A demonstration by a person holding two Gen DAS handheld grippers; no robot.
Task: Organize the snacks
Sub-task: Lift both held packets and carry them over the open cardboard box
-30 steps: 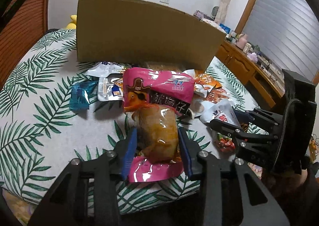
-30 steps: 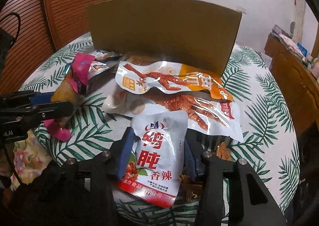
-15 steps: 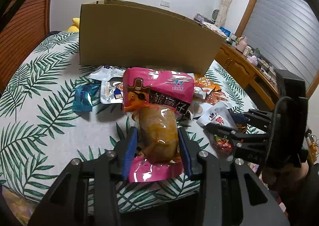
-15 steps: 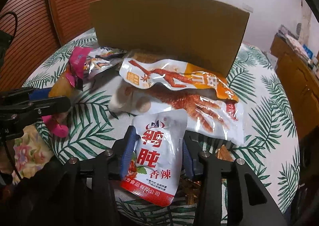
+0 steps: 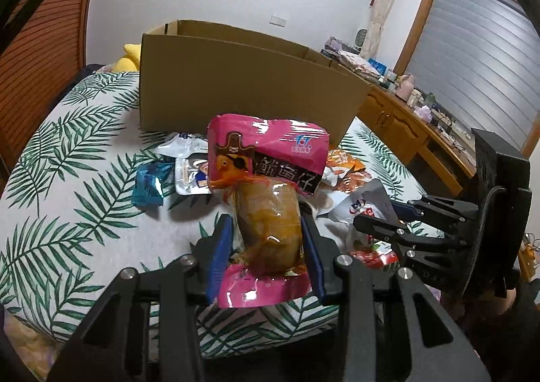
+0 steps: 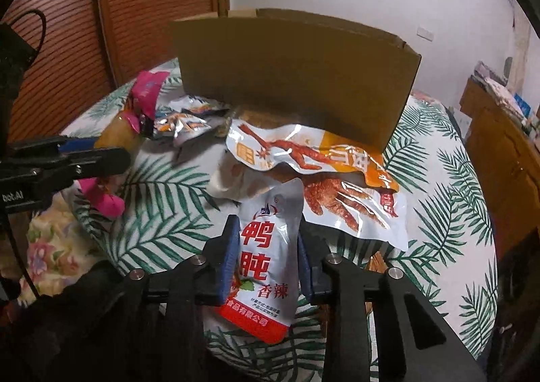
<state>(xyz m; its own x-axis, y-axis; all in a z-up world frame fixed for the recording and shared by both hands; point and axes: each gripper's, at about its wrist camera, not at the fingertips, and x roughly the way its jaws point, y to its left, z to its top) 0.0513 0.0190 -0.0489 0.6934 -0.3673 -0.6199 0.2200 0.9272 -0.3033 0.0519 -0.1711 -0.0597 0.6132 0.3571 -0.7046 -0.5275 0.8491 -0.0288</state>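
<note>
While the left gripper [image 5: 266,240] clamps a pink snack packet [image 5: 268,186] above the near edge of the leaf-print surface [image 5: 67,186], the right gripper [image 6: 266,257] is closing its jaws on a white pouch [image 6: 268,253] there; the cardboard box [image 6: 297,75] stands behind.

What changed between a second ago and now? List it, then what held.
The right gripper is closing on the white-and-red foil pouch, which now bends between its pads. Both views see the brown cardboard box from higher. Unchanged: the left gripper clamps the pink chicken-leg packet.
</note>
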